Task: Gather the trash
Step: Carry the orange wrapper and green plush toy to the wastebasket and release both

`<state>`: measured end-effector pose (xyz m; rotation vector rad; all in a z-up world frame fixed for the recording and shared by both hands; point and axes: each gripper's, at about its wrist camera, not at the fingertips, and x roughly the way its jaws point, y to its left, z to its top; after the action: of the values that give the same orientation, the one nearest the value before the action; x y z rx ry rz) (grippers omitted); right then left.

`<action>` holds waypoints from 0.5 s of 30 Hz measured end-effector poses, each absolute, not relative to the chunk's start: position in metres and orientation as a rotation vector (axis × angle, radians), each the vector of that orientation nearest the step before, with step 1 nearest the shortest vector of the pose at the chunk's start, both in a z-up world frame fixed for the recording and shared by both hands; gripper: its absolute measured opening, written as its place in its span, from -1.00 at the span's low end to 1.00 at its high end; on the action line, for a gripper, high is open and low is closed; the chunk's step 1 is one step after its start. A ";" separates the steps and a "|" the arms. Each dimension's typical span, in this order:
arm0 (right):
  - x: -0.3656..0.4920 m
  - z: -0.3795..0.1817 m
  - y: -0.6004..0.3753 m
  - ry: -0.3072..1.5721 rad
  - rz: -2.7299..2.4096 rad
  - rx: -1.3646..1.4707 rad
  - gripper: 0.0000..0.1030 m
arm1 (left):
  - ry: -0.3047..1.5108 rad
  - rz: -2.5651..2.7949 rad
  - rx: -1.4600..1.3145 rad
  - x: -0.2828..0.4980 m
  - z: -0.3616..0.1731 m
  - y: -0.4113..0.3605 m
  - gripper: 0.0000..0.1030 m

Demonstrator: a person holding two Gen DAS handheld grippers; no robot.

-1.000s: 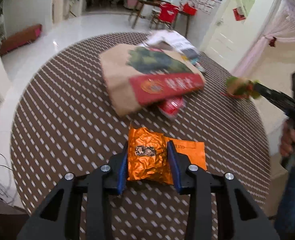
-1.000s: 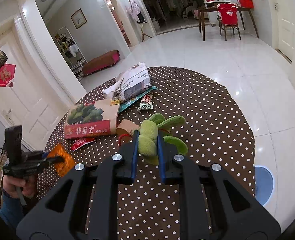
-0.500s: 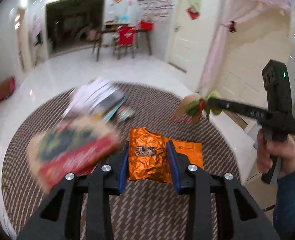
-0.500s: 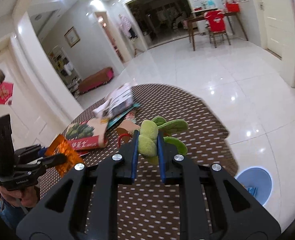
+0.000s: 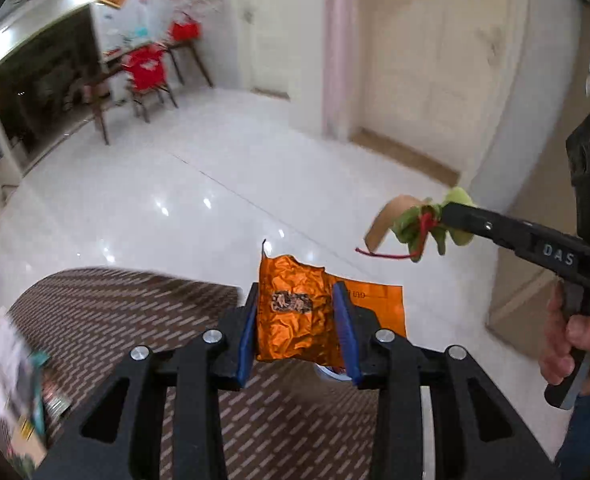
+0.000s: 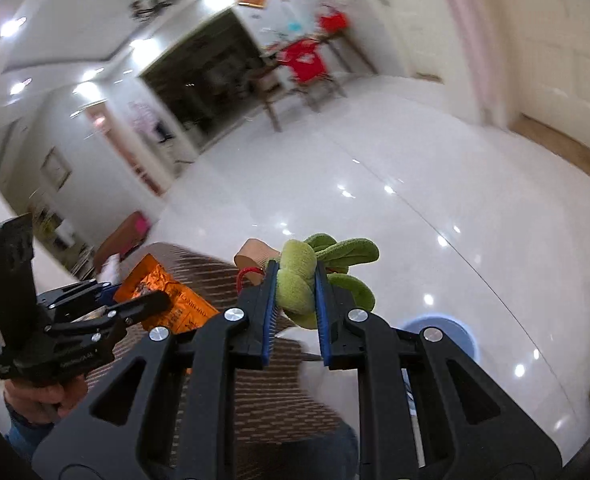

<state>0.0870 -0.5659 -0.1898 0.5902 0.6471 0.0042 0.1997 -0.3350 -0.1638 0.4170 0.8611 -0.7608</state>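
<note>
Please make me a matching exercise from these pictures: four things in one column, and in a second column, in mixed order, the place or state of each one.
Things:
1. orange foil wrapper
2. green plush item
3. blue round bin
4. red chair

Places or states:
A. on the white floor beside the table
B. held in the left tool
C. far across the room, at a wooden table
D. held in the right tool

Pairs: 1-B, 2-D, 3-A, 4-C

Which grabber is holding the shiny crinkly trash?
The left gripper. It pinches the orange foil wrapper, shiny and crumpled; the right gripper squeezes a soft green plush toy instead.
</note>
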 end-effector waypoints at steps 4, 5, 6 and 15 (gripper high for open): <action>0.098 -0.231 -0.604 0.712 -0.058 0.663 -0.67 | 0.935 -0.804 0.556 0.207 -0.198 -0.399 -0.33; 0.101 -0.240 -0.612 0.726 -0.064 0.687 -0.67 | 0.959 -0.807 0.595 0.211 -0.209 -0.414 -0.33; 0.104 -0.252 -0.619 0.740 -0.071 0.712 -0.67 | 0.989 -0.807 0.634 0.215 -0.222 -0.429 -0.33; 0.121 -0.327 -0.653 0.842 -0.090 0.865 -0.48 | 1.204 -0.781 0.744 0.248 -0.300 -0.496 -0.06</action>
<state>0.1213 -0.6531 -0.3270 0.8649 0.8419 -0.0901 0.2482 -0.4965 -0.2999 0.7440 1.2036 -0.7805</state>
